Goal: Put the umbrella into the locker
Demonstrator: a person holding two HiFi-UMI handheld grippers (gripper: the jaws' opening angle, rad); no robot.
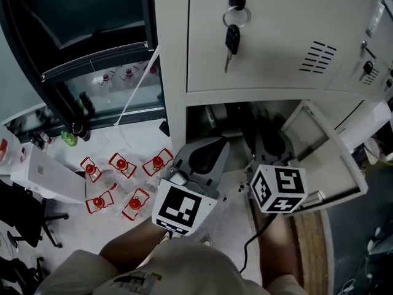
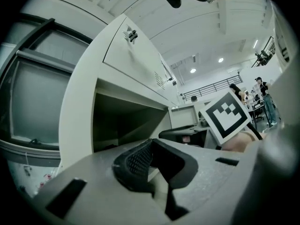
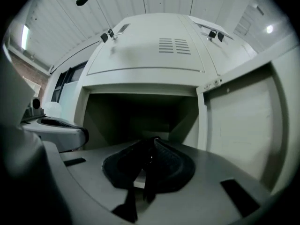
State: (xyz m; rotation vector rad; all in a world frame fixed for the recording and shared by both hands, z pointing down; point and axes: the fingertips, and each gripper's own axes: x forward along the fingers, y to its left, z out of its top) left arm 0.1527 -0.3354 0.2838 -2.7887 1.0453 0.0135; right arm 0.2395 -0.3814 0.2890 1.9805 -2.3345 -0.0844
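Observation:
The grey locker [image 1: 175, 72] has its lower compartment [image 1: 227, 118] open, and its door [image 1: 328, 158] is swung out to the right. Something dark lies inside at the compartment's mouth; I cannot tell whether it is the umbrella. No umbrella shows plainly in any view. My left gripper [image 1: 220, 143] [image 2: 151, 142] hovers just in front of the opening, shut with nothing between its pads. Beside it, my right gripper [image 1: 269, 134] [image 3: 152, 142] points into the dark compartment [image 3: 140, 116], also shut and empty.
A bunch of keys [image 1: 233, 23] hangs from the closed upper door. Several red-capped bottles [image 1: 123, 165] stand on the floor to the left, near white boxes [image 1: 37, 171] and an office chair [image 1: 31, 220]. A cable [image 1: 252, 244] trails by my right arm.

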